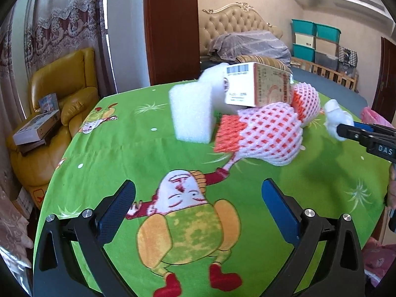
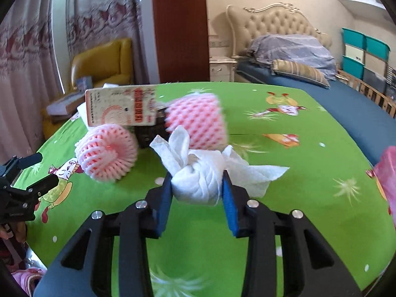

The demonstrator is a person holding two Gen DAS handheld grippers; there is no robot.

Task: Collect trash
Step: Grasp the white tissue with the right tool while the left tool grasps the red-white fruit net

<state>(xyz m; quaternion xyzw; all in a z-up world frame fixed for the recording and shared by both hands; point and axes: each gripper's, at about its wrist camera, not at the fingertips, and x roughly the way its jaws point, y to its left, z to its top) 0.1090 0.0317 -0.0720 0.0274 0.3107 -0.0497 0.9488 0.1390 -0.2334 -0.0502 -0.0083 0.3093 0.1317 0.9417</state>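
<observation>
- Right gripper (image 2: 197, 184): clenched on a crumpled white tissue (image 2: 198, 180), the wad pinched between both blue pads (image 2: 164, 198), loose corners flaring out ahead and to the right of the fingers. The tissue hangs above the green tablecloth (image 2: 284, 198), or just grazes it; which cannot be told.
- Tissue, handling: judged very light, soft and compressible, with no slip risk but liable to tear or shed a flap. The grip sits on the dense centre, the best place for it.
- Just ahead and left of the right gripper: two pink foam fruit nets, one rolled into a ring (image 2: 106, 156), one a sleeve (image 2: 196, 121). Judged springy and feather-light; pinch across the mesh wall.
- Beyond these: a printed carton (image 2: 121, 106), tilted on the pile. Judged stiff and light; take it across a narrow side.
- Left gripper (image 1: 198, 206): released, fingers spread wide, nothing between them, held over the tablecloth.
- Ahead of the left gripper: a white foam block (image 1: 190, 113), touching the carton and nets. Judged light and dentable.
</observation>
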